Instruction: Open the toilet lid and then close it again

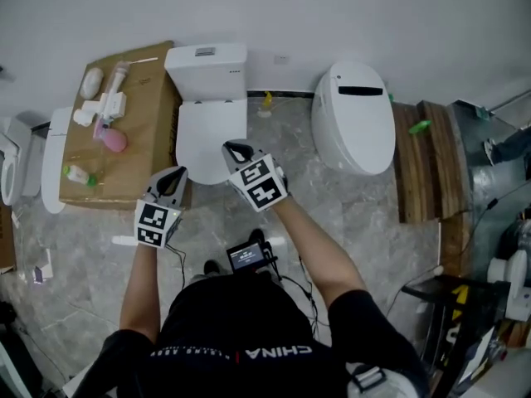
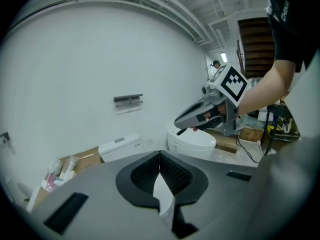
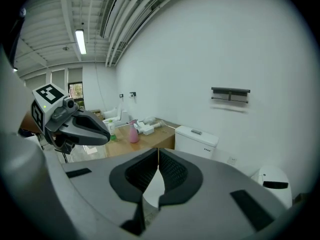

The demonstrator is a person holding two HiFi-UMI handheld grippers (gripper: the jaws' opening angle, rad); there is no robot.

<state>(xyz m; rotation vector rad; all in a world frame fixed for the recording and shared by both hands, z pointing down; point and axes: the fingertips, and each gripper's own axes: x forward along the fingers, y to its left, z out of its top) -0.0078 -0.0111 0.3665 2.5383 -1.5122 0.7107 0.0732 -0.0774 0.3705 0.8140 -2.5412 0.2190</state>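
Note:
A white toilet stands against the back wall, with a square tank point(image 1: 206, 65) and its lid point(image 1: 207, 131) lying down flat. My right gripper point(image 1: 235, 148) hovers over the front right part of the lid, jaws shut and empty. My left gripper point(image 1: 175, 173) hangs by the lid's front left corner, also shut with nothing in it. In the left gripper view the closed left gripper point(image 2: 160, 155) points toward the tank point(image 2: 120, 146), with the right gripper point(image 2: 195, 118) ahead on the right. The right gripper view shows the closed right gripper point(image 3: 158, 152), the tank point(image 3: 197, 138) and the left gripper point(image 3: 82, 126).
A cardboard box point(image 1: 145, 139) with a pink bottle point(image 1: 112, 139) and other toiletries stands left of the toilet. A second, rounded white toilet point(image 1: 355, 118) sits to the right, beside wooden boards point(image 1: 423, 160). A metal rail point(image 3: 230, 94) hangs on the wall. Cables lie on the marble floor point(image 1: 348, 197).

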